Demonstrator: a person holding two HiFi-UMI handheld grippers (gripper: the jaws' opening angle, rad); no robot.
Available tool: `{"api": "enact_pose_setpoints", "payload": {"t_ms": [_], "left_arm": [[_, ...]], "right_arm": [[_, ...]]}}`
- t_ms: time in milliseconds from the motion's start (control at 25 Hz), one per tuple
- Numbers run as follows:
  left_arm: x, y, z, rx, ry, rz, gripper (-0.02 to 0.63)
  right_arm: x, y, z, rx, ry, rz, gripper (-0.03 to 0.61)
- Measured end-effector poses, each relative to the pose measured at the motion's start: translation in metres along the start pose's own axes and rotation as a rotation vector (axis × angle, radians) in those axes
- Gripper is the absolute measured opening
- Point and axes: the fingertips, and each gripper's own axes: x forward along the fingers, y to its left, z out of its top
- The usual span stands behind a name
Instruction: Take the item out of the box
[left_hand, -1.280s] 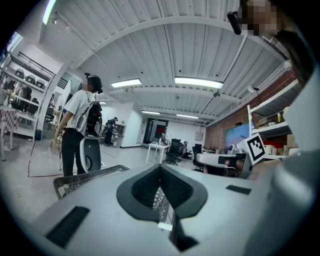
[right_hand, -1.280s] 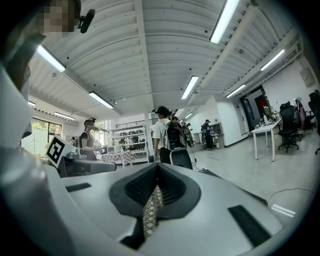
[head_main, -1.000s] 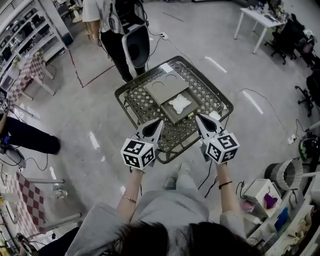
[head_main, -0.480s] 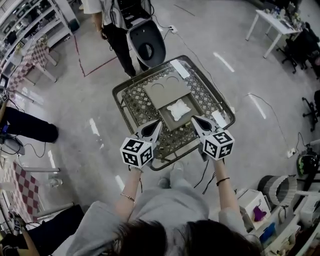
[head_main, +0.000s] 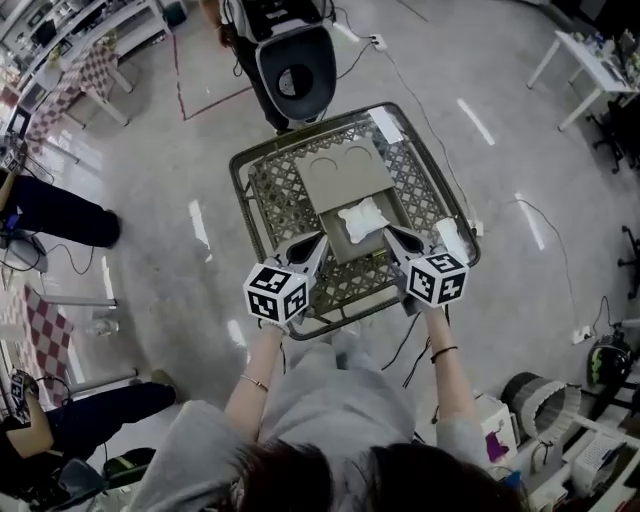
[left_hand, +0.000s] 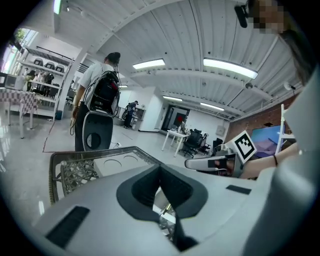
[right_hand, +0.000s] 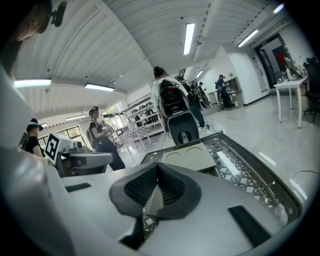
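Head view: open flat box (head_main: 356, 250) lies on the lattice tabletop (head_main: 278, 205). Its lid (head_main: 340, 172) is folded back flat on the far side, two half-round cutouts showing. The white crumpled item (head_main: 361, 217) is inside the box base, toward the lid end.

Left gripper (head_main: 319, 239): we read its jaws as closed, tips meeting, with nothing between them in its own view. It points at the near left corner of the box.

Right gripper (head_main: 390, 231): jaws likewise pressed together and empty. It points at the near right edge of the box.

The item lies between the two tips and just beyond them. We cannot tell whether either tip touches the box wall. Neither touches the item.

Both grippers tilt gently downward over the near half of the tabletop. Their marker cubes sit close to its near rim.

A person with a backpack (left_hand: 102, 92) stands beyond the far rim.
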Motion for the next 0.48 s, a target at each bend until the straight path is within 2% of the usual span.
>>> {"api": "enact_pose_setpoints", "payload": {"t_ms": [480], "left_arm": [[0.033, 0.033, -0.029, -0.076, 0.075, 0.007, 0.018]], "right_arm": [[0.055, -0.03, -0.028, 0.06, 0.119, -0.015, 0.021]]}}
